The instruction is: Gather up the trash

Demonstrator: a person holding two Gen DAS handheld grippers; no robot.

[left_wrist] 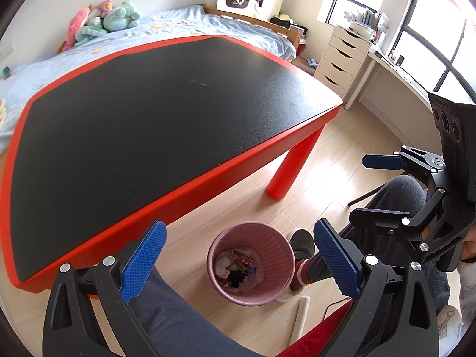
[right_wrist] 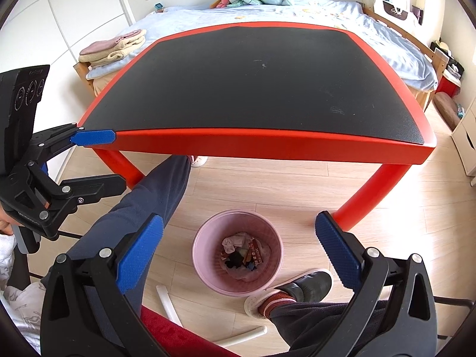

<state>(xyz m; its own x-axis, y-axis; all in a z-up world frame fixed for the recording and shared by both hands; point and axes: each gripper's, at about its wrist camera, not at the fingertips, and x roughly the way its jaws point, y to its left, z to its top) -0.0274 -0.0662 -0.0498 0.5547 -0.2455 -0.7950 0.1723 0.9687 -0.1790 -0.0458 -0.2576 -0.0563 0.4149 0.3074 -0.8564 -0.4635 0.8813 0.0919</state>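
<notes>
A pink ribbed waste bin (left_wrist: 269, 233) (right_wrist: 267, 229) stands on the wooden floor beside the red table's leg. Inside it lies trash (left_wrist: 238, 267) (right_wrist: 242, 253): crumpled tissue, a red wrapper and dark scraps. My left gripper (left_wrist: 239, 260) hangs above the bin, open, with nothing between its blue pads (left_wrist: 142, 261). My right gripper (right_wrist: 239, 254) also hangs above the bin, open and empty. Each gripper shows in the other's view: the right gripper (left_wrist: 358, 189) at the right edge, the left gripper (right_wrist: 119, 160) at the left edge by the table's corner.
A red table with a black top (left_wrist: 148, 104) (right_wrist: 253, 83) stands just beyond the bin. A person's legs in dark trousers (right_wrist: 160, 196) and slippered feet (right_wrist: 309, 287) flank the bin. White tubes (right_wrist: 169, 300) lie on the floor. Behind are a bed (right_wrist: 267, 12) and white drawers (left_wrist: 342, 56).
</notes>
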